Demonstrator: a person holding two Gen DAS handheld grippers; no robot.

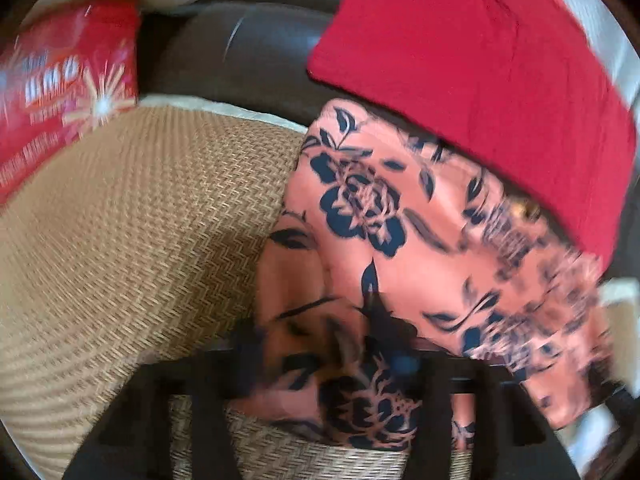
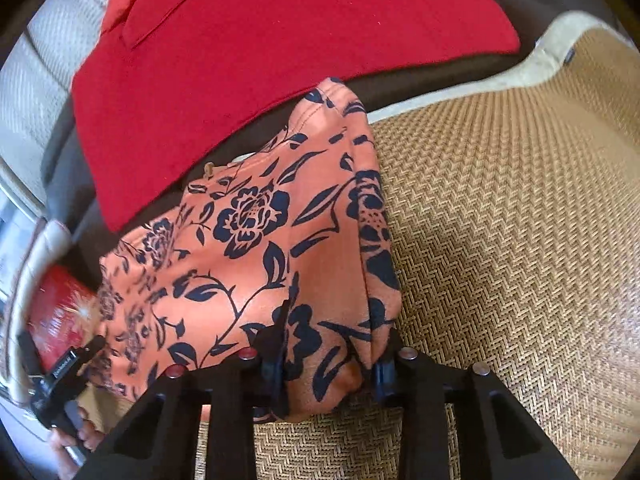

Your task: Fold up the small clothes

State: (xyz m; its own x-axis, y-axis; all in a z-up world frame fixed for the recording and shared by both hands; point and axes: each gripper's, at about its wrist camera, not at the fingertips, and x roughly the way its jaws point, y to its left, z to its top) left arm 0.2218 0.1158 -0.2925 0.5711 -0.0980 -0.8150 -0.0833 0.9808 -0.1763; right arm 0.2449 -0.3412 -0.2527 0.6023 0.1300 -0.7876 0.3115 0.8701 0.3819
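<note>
Right gripper (image 2: 328, 364) pinched on the floral garment (image 2: 256, 240), left gripper (image 1: 320, 364) seemingly likewise, over woven mat (image 2: 500, 220)

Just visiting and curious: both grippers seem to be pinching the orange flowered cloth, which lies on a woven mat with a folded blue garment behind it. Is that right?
Not quite: the folded garment behind is red, not blue, as the right wrist view shows. The rest holds: the left gripper and right gripper both pinch the orange flowered cloth on the woven mat.

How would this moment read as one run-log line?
step: folding | item: floral garment | right tongs: clamped on its edge | left tongs: on garment | surface: woven mat
</note>
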